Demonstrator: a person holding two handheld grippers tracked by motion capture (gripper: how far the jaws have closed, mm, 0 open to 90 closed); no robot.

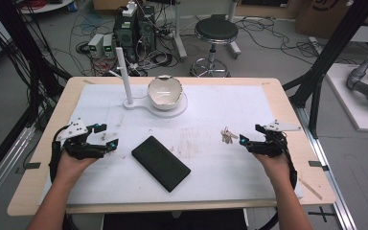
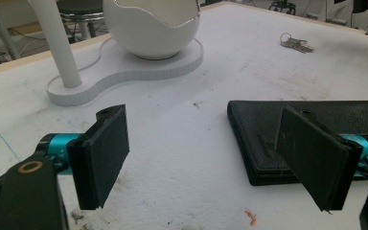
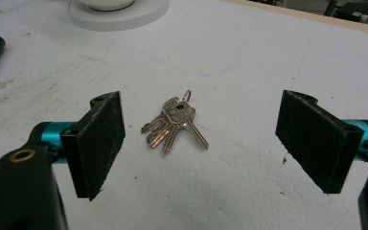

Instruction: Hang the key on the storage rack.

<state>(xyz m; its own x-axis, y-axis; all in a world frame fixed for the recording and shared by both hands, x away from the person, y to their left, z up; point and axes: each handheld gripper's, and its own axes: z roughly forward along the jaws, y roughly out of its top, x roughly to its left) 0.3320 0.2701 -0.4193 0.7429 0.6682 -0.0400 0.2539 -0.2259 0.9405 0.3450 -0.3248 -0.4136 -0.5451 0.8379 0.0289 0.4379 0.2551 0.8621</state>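
left tongs (image 1: 106, 135): jaws apart, empty, just beside black wallet (image 1: 161, 163)
right tongs (image 1: 249, 136): jaws apart, empty, keys (image 1: 228, 136) lying just ahead on table (image 1: 268, 86)

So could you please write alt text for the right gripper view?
A bunch of keys lies on the white table cover, untouched, between the right gripper's two open black fingers. The rim of a white stand sits at the top edge.

The left black two-jaw gripper (image 1: 103, 135) carried flat matte rectangular pads (image 2: 106, 148), teal barrels, a brass-ringed hole and a grey three-cornered plate. The right black two-jaw gripper (image 1: 250, 133) matched it. Forearms were bare, without sleeves.
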